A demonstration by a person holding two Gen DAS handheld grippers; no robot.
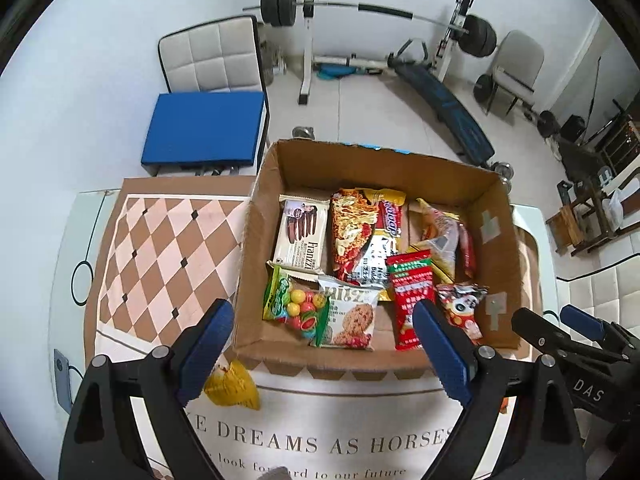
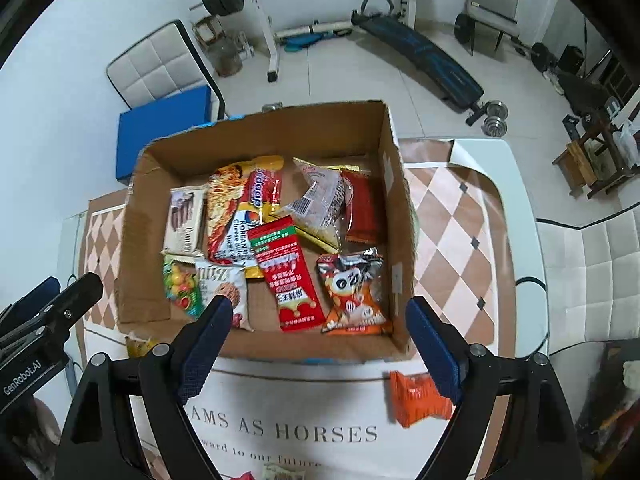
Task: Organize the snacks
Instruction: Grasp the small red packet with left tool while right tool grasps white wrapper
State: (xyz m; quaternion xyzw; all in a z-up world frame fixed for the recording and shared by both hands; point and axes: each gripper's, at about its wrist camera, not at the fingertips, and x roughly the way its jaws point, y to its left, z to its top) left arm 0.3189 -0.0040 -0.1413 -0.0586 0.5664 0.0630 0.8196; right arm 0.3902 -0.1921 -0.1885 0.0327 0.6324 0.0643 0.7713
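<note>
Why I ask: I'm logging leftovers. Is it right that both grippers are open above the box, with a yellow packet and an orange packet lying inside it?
Not quite. The yellow packet and orange packet lie outside the box, on the table in front of it, as the right wrist view shows. Both grippers are open.

A cardboard box sits on the table mat, snack packets lying inside. Two packets, perhaps sweets, lie before it: one left, another right.
</note>
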